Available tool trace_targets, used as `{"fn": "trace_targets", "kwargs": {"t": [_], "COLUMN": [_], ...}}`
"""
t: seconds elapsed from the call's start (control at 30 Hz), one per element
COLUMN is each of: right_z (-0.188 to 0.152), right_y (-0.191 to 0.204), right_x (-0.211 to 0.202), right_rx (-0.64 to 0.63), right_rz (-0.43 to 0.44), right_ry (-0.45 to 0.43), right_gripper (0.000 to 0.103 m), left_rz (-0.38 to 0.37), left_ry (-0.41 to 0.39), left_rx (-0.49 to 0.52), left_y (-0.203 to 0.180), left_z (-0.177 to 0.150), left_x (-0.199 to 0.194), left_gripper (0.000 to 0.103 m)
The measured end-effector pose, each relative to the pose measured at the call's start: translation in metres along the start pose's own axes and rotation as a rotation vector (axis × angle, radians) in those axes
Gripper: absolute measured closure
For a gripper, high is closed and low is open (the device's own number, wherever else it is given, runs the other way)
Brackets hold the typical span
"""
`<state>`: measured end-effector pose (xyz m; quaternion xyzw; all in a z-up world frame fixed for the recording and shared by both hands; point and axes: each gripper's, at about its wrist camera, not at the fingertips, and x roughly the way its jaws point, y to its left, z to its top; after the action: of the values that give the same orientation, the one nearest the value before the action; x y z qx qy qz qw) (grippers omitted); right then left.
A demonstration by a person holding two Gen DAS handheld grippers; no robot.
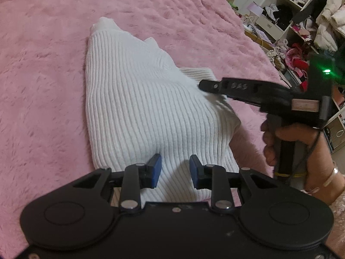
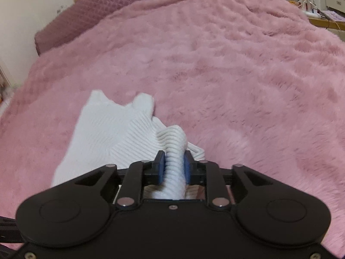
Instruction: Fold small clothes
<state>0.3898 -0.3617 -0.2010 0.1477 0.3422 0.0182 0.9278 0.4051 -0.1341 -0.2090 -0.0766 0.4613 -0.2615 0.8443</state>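
A white ribbed knit garment (image 1: 138,99) lies on a fluffy pink blanket (image 1: 43,86). In the left wrist view its near hem runs in between the blue pads (image 1: 155,170) of my left gripper (image 1: 175,169), and the cloth fills the gap between them and rises like a tent. My right gripper (image 1: 203,86), held by a person's hand (image 1: 280,144), reaches in from the right to the garment's right edge. In the right wrist view the right gripper (image 2: 174,161) is shut on a thick bunched fold of the garment (image 2: 107,133). The garment's far end with two points lies flat.
The pink blanket (image 2: 215,64) covers the whole bed. A purple quilted cushion (image 2: 86,10) lies at the bed's far end. White shelves stuffed with clothes (image 1: 301,32) stand beyond the bed's right edge, beside a wooden table edge (image 2: 323,22).
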Motion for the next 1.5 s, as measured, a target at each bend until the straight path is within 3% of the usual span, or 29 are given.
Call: {"fn": "trace_targets", "kwargs": {"t": [0.1, 0.23, 0.37, 0.57, 0.77, 0.97, 1.13, 1.27, 1.5], "right_z": [0.001, -0.005, -0.018, -0.025, -0.032, -0.039, -0.034, -0.031, -0.072], "right_y": [0.01, 0.034, 0.052, 0.054, 0.054, 0.038, 0.036, 0.02, 0.006], "right_x": [-0.025, -0.055, -0.064, -0.06, -0.041, -0.023, -0.026, -0.064, -0.099], "right_rx": [-0.057, -0.171, -0.296, -0.329, -0.355, -0.295, -0.259, -0.118, -0.006], "right_rz": [0.001, 0.1, 0.123, 0.122, 0.09, 0.089, 0.11, 0.18, 0.26], "right_ry": [-0.084, -0.128, -0.107, -0.079, -0.033, -0.02, -0.017, -0.075, 0.056], "right_gripper": [0.078, 0.078, 0.078, 0.078, 0.078, 0.078, 0.076, 0.062, 0.061], "left_rz": [-0.001, 0.003, 0.012, 0.053, 0.077, 0.112, 0.119, 0.097, 0.075], "left_ry": [-0.002, -0.01, -0.048, -0.159, -0.136, -0.11, -0.117, -0.164, -0.174], "left_rx": [-0.004, 0.001, 0.017, -0.01, -0.071, -0.082, -0.088, -0.103, -0.142], "left_y": [-0.001, -0.002, -0.007, 0.003, 0.018, 0.026, 0.023, 0.023, 0.02], "left_z": [0.001, 0.001, 0.002, 0.021, 0.036, 0.034, 0.037, 0.029, -0.017], "left_x": [0.002, 0.001, -0.015, -0.038, -0.012, 0.015, 0.015, -0.01, -0.045], "left_gripper": [0.075, 0.074, 0.074, 0.069, 0.069, 0.066, 0.065, 0.066, 0.066]}}
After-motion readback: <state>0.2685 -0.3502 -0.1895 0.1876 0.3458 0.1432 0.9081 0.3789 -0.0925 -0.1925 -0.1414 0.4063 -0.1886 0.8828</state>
